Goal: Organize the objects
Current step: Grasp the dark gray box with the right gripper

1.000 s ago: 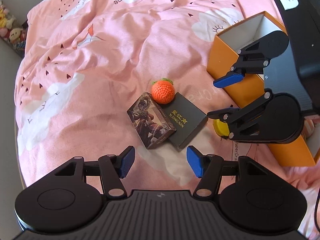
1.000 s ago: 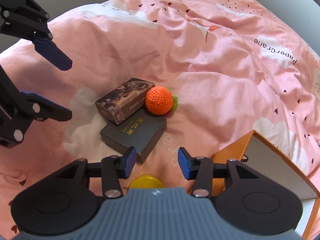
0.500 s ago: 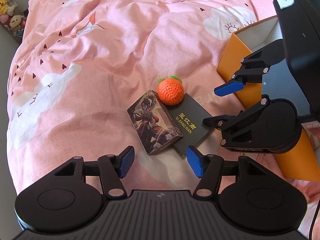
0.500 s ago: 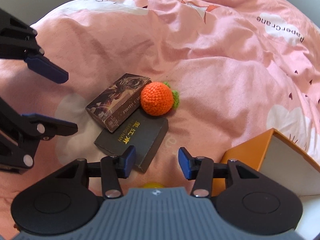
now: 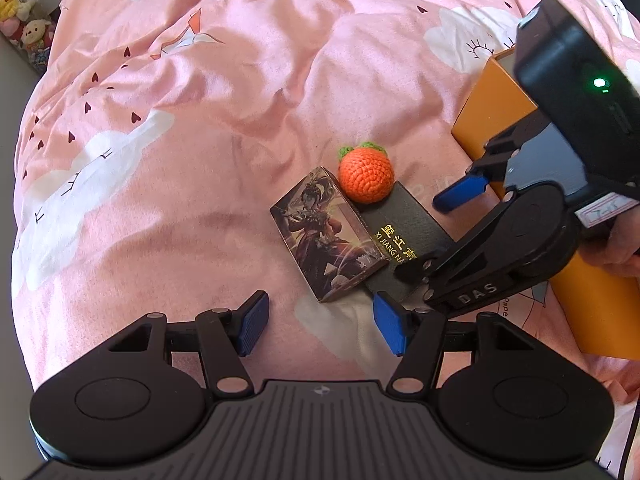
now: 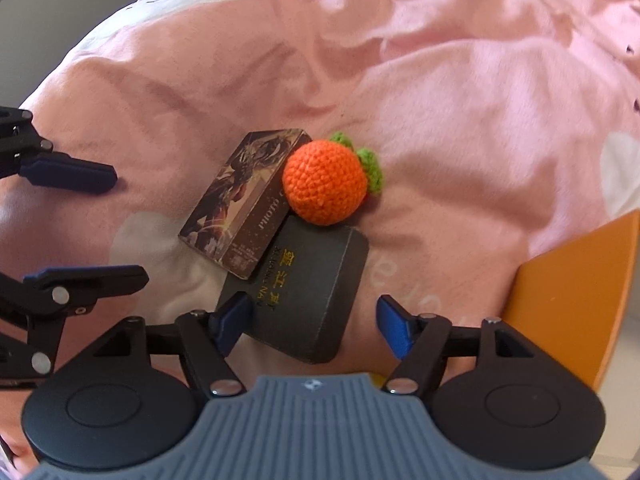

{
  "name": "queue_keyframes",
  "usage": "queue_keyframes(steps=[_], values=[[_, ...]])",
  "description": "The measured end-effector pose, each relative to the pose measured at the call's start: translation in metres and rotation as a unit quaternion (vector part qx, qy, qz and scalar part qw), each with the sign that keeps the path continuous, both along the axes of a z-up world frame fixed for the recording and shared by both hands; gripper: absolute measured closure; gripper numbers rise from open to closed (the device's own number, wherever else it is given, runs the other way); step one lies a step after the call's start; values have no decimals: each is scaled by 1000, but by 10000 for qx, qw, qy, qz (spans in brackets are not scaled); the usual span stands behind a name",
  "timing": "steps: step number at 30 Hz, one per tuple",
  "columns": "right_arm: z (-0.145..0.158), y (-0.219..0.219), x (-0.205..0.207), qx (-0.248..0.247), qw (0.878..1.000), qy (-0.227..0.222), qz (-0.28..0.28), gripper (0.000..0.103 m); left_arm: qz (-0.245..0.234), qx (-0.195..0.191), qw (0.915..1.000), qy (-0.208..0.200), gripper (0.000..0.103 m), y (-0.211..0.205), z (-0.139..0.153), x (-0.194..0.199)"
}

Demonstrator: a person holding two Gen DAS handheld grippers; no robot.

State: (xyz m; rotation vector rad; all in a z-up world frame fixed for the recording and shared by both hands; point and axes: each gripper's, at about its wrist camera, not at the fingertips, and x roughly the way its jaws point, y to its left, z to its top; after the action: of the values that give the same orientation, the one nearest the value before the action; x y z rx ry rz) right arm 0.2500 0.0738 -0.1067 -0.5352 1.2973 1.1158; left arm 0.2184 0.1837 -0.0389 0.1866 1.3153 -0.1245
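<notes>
On the pink duvet a crocheted orange (image 5: 365,178) (image 6: 324,182) rests against a picture-printed card box (image 5: 326,236) (image 6: 244,204) and a black box with gold letters (image 5: 404,240) (image 6: 308,292). My right gripper (image 6: 312,324) (image 5: 438,232) points down over the black box. Its jaws are opening, with the near end of the box between them and the right pad clear of it. My left gripper (image 5: 320,326) (image 6: 128,228) hangs open just short of the card box, with nothing between its fingers.
An open orange carton (image 5: 492,108) (image 6: 576,300) stands on the duvet beside the right gripper. A sliver of something yellow (image 6: 375,379) shows under the right gripper's body. Plush toys (image 5: 20,12) sit off the bed's far corner. A hand (image 5: 624,248) holds the right gripper.
My right gripper has come down and rolled over the black box, and its jaws have spread wider. The left gripper has drifted a little closer to the card box and stays open.
</notes>
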Motion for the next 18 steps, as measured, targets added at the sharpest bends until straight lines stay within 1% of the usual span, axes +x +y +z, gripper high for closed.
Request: queue_keyframes(steps=[1, 2, 3, 6, 8, 11, 13, 15, 18], values=[[-1, 0, -1, 7, 10000, 31, 3, 34, -8, -2, 10000, -2, 32, 0, 0, 0], [-1, 0, -3, 40, 10000, 54, 49, 44, -13, -6, 10000, -3, 32, 0, 0, 0], [1, 1, -6, 64, 9999, 49, 95, 44, -16, -9, 10000, -5, 32, 0, 0, 0], [11, 0, -16, 77, 9993, -233, 280, 52, -6, -24, 10000, -7, 32, 1, 1, 0], [19, -2, -18, 123, 9989, -307, 345, 61, 18, -43, 10000, -16, 32, 1, 1, -1], [32, -8, -19, 265, 9982, -278, 457, 71, 39, -57, 10000, -30, 32, 1, 1, -1], [40, -12, -22, 313, 9972, -341, 580, 72, 57, -68, 10000, -35, 32, 1, 1, -1], [46, -15, -27, 308, 9948, -505, 830, 73, 82, -91, 9999, -37, 32, 2, 2, -1], [52, -19, -31, 161, 9896, -827, 1167, 73, 104, -119, 9999, -38, 32, 4, 3, -2]])
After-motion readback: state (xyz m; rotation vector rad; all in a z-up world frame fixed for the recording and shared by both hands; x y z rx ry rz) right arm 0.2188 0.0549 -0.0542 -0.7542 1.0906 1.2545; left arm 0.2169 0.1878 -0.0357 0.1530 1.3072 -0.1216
